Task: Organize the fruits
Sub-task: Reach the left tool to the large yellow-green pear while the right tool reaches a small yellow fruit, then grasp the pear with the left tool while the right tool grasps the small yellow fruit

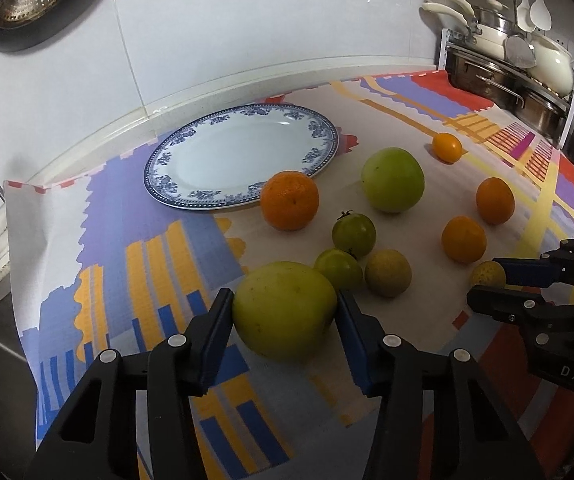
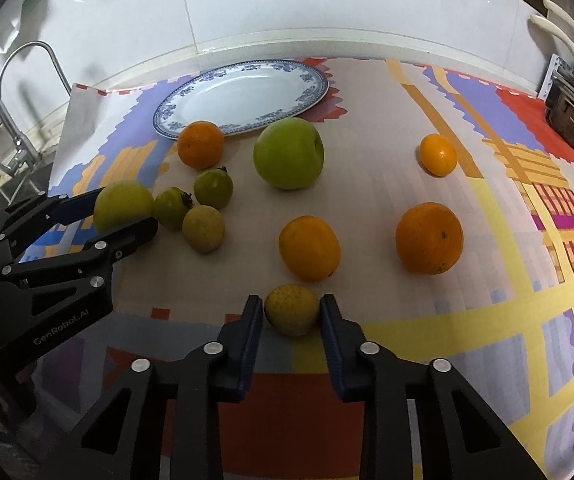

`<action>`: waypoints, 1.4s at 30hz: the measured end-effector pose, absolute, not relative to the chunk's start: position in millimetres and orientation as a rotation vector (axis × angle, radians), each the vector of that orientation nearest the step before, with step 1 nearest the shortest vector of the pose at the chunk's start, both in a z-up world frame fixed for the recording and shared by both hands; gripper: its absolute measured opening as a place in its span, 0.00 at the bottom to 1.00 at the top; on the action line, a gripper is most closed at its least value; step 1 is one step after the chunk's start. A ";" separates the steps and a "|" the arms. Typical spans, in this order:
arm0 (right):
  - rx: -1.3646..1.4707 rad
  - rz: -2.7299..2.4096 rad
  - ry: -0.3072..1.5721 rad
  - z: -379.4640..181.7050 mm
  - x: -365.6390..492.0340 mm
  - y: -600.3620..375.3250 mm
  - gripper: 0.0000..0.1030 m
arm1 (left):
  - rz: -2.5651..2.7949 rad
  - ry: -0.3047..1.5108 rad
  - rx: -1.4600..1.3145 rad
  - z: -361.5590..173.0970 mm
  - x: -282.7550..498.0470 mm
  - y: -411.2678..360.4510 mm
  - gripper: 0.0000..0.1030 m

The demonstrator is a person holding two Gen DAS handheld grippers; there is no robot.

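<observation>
Patterned cloth [image 1: 135, 240], plate [image 1: 243, 156] flat, fruits roundish

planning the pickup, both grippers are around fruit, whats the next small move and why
Probably lift both straight up. The left gripper pinches the yellow-green apple, the right gripper the small yellow fruit, both on the cloth; the plate sits empty.

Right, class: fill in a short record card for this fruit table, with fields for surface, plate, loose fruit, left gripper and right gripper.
surface: patterned cloth on a counter
plate: blue-rimmed plate, nothing on it
loose fruit: four oranges, a green apple, two green tomatoes and a small yellowish-brown round fruit, all on the cloth
left gripper: closed around the large yellow-green fruit
right gripper: closed around the small yellow fruit
</observation>
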State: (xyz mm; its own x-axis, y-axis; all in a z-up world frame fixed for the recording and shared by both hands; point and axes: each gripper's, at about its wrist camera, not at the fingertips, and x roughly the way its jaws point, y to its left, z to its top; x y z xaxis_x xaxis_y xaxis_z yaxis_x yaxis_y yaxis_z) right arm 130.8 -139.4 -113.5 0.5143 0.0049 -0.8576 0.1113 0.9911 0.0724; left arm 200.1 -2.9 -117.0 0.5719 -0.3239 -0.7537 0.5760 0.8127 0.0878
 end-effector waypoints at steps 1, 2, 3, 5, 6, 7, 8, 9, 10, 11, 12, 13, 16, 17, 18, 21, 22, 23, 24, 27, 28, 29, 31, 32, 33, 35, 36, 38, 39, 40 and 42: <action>0.124 -0.065 1.029 -113.5 130.2 -139.3 0.28 | -0.539 0.802 0.343 -116.9 200.0 -2.8 0.49; 0.124 -0.066 1.028 -113.3 129.5 -138.7 0.28 | -0.539 0.803 0.342 -116.6 199.3 -2.6 0.49; 0.124 -0.065 1.026 -112.9 129.1 -138.8 0.28 | -0.542 0.806 0.340 -116.7 199.3 -2.3 0.49; 0.119 -0.062 1.015 -110.2 127.3 -137.7 0.28 | -0.544 0.806 0.336 -115.9 198.2 -2.4 0.49; 0.117 -0.061 1.009 -108.5 126.6 -137.4 0.28 | -0.543 0.804 0.331 -114.5 196.6 -2.1 0.49; 0.115 -0.058 0.999 -106.0 125.3 -137.2 0.28 | -0.541 0.801 0.326 -112.7 195.0 -1.7 0.49; 0.112 -0.053 0.988 -103.1 124.3 -137.0 0.28 | -0.537 0.796 0.320 -110.8 193.6 -1.3 0.49; 0.108 -0.049 0.979 -100.7 124.2 -137.7 0.28 | -0.531 0.790 0.311 -108.5 191.9 -0.4 0.49; 0.102 -0.044 0.968 -98.0 124.2 -137.4 0.28 | -0.523 0.785 0.303 -106.5 190.2 0.5 0.49; 0.098 -0.037 0.960 -95.7 124.0 -136.8 0.28 | -0.512 0.779 0.292 -104.4 188.6 2.0 0.49; 0.094 -0.032 0.953 -94.0 123.4 -136.6 0.28 | -0.500 0.773 0.277 -101.9 186.6 3.9 0.49; 0.090 -0.021 0.944 -91.7 122.9 -136.1 0.28 | -0.496 0.770 0.271 -100.3 185.4 4.5 0.49; 0.073 0.017 0.924 -86.1 122.7 -132.8 0.28 | -0.467 0.757 0.254 -94.4 179.4 6.4 0.49; 0.069 0.030 0.917 -84.3 122.5 -132.0 0.28 | -0.457 0.755 0.248 -92.4 177.7 6.6 0.49; 0.061 0.046 0.911 -82.3 122.8 -130.9 0.28 | -0.443 0.753 0.242 -90.2 175.9 6.8 0.49; 0.046 0.092 0.892 -76.6 123.9 -129.5 0.28 | -0.409 0.755 0.218 -84.8 170.8 7.9 0.49; 0.051 0.112 0.892 -75.3 124.8 -130.0 0.28 | -0.399 0.755 0.211 -83.4 169.5 8.0 0.49; 0.053 0.125 0.891 -74.6 125.2 -130.8 0.28 | -0.383 0.755 0.207 -81.8 168.0 7.8 0.49; 0.051 0.138 0.890 -73.8 125.5 -131.6 0.28 | -0.375 0.754 0.204 -80.7 167.0 7.6 0.49; 0.035 0.177 0.884 -72.0 127.4 -134.4 0.28 | -0.347 0.745 0.183 -74.4 162.6 6.7 0.49; 0.033 0.193 0.882 -70.5 128.2 -135.5 0.28 | -0.341 0.742 0.178 -72.7 162.5 6.1 0.49; 0.032 0.207 0.879 -68.6 129.2 -136.6 0.28 | -0.333 0.738 0.170 -69.8 162.3 5.5 0.49; 0.028 0.230 0.865 -63.0 133.0 -139.4 0.28 | -0.313 0.722 0.152 -62.8 162.6 3.4 0.49; 0.025 0.238 0.855 -59.6 135.1 -141.0 0.28 | -0.304 0.716 0.148 -60.3 163.3 2.7 0.49; 0.023 0.249 0.843 -55.5 137.8 -143.0 0.28 | -0.291 0.705 0.145 -56.4 164.7 0.9 0.49; 0.018 0.260 0.821 -48.5 143.0 -146.5 0.28 | -0.275 0.690 0.143 -50.9 168.0 -0.9 0.49; 0.014 0.265 0.810 -45.1 146.2 -148.3 0.28 | -0.267 0.678 0.141 -47.3 170.2 -2.0 0.49; 0.002 0.275 0.791 -38.8 154.4 -151.4 0.28 | -0.252 0.660 0.144 -41.0 175.1 -5.2 0.49; -0.003 0.277 0.780 -35.8 157.9 -152.9 0.28 | -0.245 0.653 0.145 -38.3 177.7 -6.9 0.49; -0.010 0.282 0.770 -32.7 162.4 -154.9 0.28 | -0.239 0.645 0.145 -36.2 179.8 -8.2 0.49; -0.020 0.283 0.755 -27.7 170.2 -158.6 0.28 | -0.231 0.631 0.144 -32.4 184.7 -11.2 0.49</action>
